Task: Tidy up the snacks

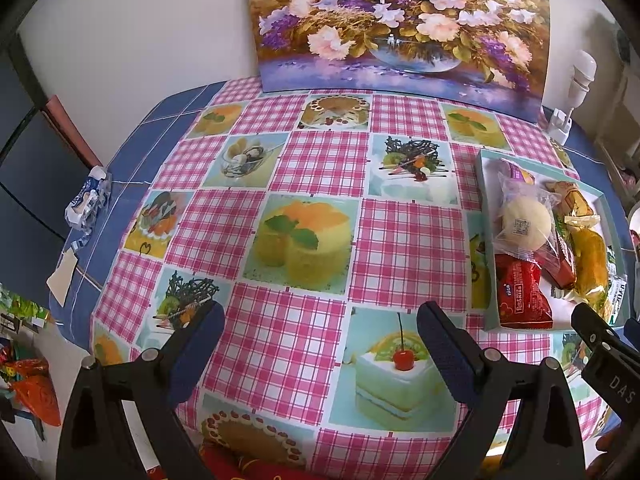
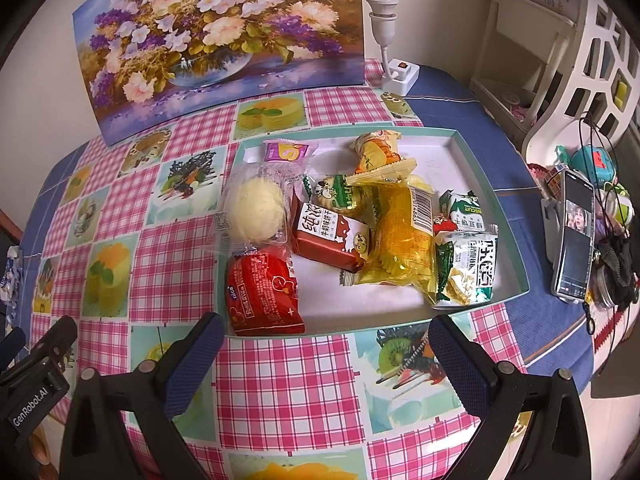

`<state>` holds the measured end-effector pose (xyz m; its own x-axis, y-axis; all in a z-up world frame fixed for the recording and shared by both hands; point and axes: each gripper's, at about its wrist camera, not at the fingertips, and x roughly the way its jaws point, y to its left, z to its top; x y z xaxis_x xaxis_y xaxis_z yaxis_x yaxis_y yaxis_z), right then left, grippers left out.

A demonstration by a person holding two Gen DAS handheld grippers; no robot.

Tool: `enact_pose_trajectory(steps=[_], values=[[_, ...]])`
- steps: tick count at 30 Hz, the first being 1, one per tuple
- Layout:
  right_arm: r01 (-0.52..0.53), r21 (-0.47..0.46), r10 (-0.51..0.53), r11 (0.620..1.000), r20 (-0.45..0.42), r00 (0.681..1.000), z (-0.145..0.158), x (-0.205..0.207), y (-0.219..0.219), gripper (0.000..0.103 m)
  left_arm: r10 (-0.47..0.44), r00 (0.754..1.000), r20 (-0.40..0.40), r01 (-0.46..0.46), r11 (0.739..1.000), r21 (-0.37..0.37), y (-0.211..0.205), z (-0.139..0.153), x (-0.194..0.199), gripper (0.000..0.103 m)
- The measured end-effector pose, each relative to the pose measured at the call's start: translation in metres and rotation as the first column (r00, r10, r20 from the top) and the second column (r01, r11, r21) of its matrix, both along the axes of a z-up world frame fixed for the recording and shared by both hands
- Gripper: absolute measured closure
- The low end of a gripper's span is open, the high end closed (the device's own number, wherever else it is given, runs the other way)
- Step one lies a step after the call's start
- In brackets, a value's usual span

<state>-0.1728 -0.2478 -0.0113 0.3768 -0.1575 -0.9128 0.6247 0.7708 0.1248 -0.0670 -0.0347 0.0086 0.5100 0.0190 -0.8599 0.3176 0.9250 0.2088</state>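
A shallow teal-rimmed white tray (image 2: 516, 272) (image 1: 483, 184) holds several wrapped snacks: a red packet (image 2: 264, 292) (image 1: 522, 294), a round pale bun in clear wrap (image 2: 254, 210) (image 1: 524, 220), a red-brown biscuit box (image 2: 328, 236), a yellow cake packet (image 2: 404, 240) (image 1: 590, 264) and green-white biscuit packs (image 2: 468, 264). My right gripper (image 2: 324, 340) is open just in front of the tray's near edge, holding nothing. My left gripper (image 1: 320, 328) is open over the bare tablecloth, left of the tray, also holding nothing. A blue-white wrapped snack (image 1: 88, 200) lies at the table's far left edge.
A flower painting (image 1: 400, 24) (image 2: 216, 36) leans against the wall at the back. A white bulb lamp on a socket block (image 2: 384, 24) stands behind the tray. A phone on a stand (image 2: 574, 232) and clutter sit right of the tray. Bright bags (image 1: 28, 384) lie below the table's left edge.
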Motion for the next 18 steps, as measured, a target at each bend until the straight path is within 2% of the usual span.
enact_pose_trajectory(steps=[18], values=[[-0.010, -0.001, 0.010, 1.000, -0.002, 1.000, -0.0007, 0.0006, 0.0000, 0.000, 0.004, 1.000, -0.004, -0.004, 1.000, -0.003, -0.0020, -0.0007, -0.0014, 0.006]])
